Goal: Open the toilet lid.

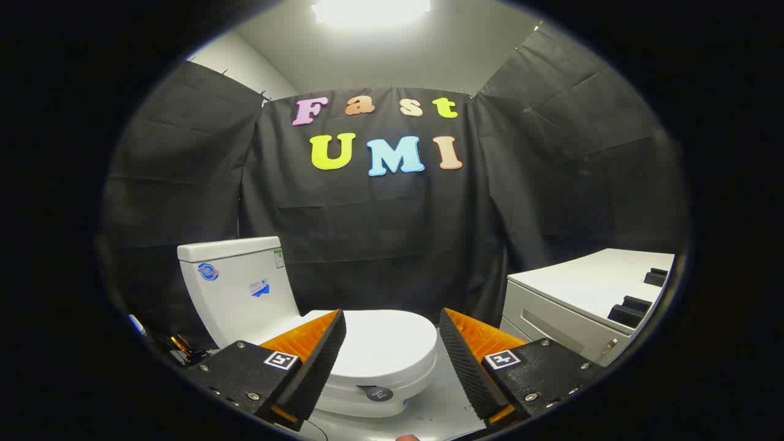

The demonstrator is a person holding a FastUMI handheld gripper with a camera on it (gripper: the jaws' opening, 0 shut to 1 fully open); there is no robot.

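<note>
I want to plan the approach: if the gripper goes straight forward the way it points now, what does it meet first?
Probably the closed toilet lid: it lies just ahead, between the open gripper fingers. Depth is unclear, so it might pass above it.

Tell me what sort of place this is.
Probably a mock bathroom in a cloth-walled booth: a white toilet with its lid down, and a white cabinet beside it. The open gripper faces the lid.

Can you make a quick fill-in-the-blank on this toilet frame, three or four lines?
1. The toilet lid is ____, lying flat on the bowl.
2. The gripper has its fingers ____, touching nothing.
3. The lid lies between and just beyond the two ____.
4. The tank stands at the lid's ____ side.

Missing words: closed; open; fingers; left
</note>
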